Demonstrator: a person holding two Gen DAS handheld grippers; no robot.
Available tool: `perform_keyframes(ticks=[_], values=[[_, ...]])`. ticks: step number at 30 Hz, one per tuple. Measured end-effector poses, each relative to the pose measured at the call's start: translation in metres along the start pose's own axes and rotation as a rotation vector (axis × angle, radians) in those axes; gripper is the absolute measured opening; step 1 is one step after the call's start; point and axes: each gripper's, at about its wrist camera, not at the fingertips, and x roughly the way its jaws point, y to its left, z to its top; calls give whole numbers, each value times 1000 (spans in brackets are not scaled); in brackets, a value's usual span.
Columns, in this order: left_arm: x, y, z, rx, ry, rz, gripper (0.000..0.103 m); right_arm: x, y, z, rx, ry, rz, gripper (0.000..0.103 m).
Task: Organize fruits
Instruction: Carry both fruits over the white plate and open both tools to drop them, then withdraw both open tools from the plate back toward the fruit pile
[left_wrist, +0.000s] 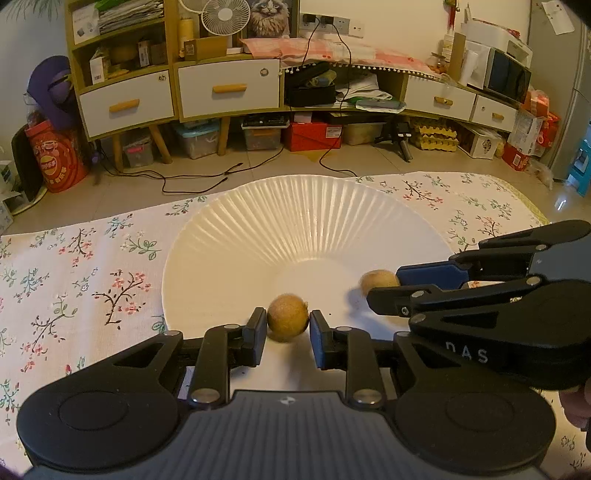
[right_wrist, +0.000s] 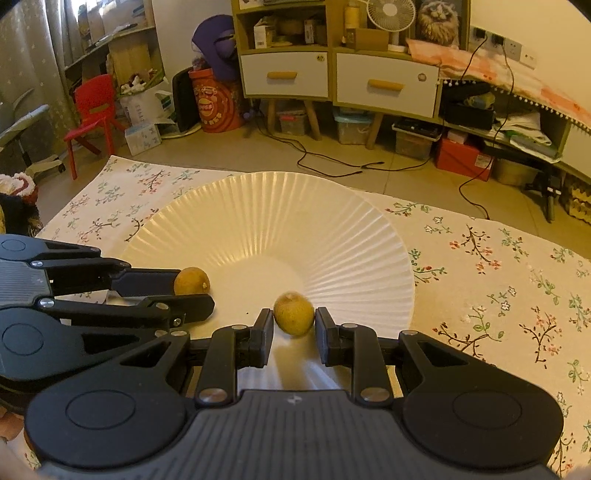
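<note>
Two small brown fruits sit on the white ribbed plate (left_wrist: 303, 221), which rests on a floral cloth (left_wrist: 85, 266) over the counter. The left tongs (left_wrist: 287, 325) reach in from the plate's near edge, jaws parted about as wide as the fruit — the left fruit (left_wrist: 287, 322) lies between the pads, with a thin gap visible on its right side, so a firm grip cannot be confirmed. In the right wrist view the right tongs (right_wrist: 294, 325) frame the right fruit (right_wrist: 294, 313) the same way: pads close on both sides, slivers of plate showing between pad and skin. Both fruits look to rest on the plate's flat centre rather than hanging in the air. The two tongs come in side by side, nearly parallel, the right pair's tips just beside the left pair — each one shows in the other's view, its fruit at its tips.
</note>
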Motion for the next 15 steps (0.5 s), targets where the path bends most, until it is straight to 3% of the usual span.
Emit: perform_keyframes(ticks=[4,11,15], values=[[-3,1,-2,3,-6,-4,30,-4,-1,1,4,-8,-7,30],[-15,1,-6,8,-28,18,50,-14,-7,0,27,-24,-25,57],[-27,2,-11,4,-45,16,62,-24,-10,-3,41,-43,-24,67]])
